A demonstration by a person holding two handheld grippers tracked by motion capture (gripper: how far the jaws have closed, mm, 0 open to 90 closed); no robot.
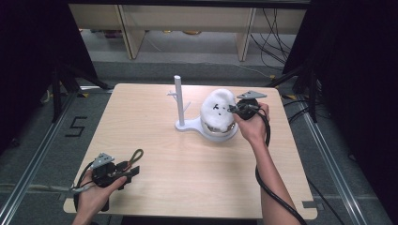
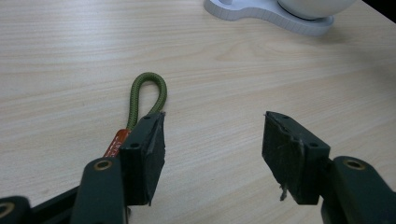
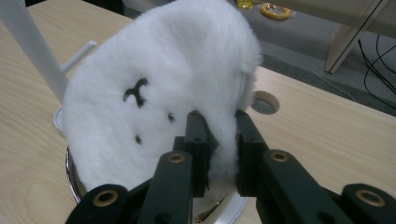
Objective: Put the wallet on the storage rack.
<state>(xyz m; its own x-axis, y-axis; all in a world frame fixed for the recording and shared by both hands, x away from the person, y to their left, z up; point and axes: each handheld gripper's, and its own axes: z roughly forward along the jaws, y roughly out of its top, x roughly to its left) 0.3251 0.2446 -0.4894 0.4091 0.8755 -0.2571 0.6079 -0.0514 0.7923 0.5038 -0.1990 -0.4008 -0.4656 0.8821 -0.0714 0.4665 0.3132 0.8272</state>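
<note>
My left gripper [image 1: 123,171] sits low at the near-left corner of the table [image 1: 155,140], jaws spread wide with bare wood between them, holding nothing. A green cord loop [image 2: 148,95] lies flat on the table just outside one jaw, its orange tag [image 2: 116,143] partly hidden behind that jaw; I cannot tell if cord and jaw touch.

My right gripper [image 3: 219,154] is at the far right-centre, jaws closed in on the edge of a white fluffy cover [image 3: 159,93] with small black marks. The fluff bulges between the pads. The cover sits over a round bowl-like dish [image 1: 218,132] on a white stand base [image 1: 187,125] with an upright post [image 1: 178,96].

Open room: wide bare tabletop between my two hands and along the left side. Right of the dish, the table edge is near my hand [image 1: 253,124].

What lies under the cover is hidden; only a shiny rim shows.
</note>
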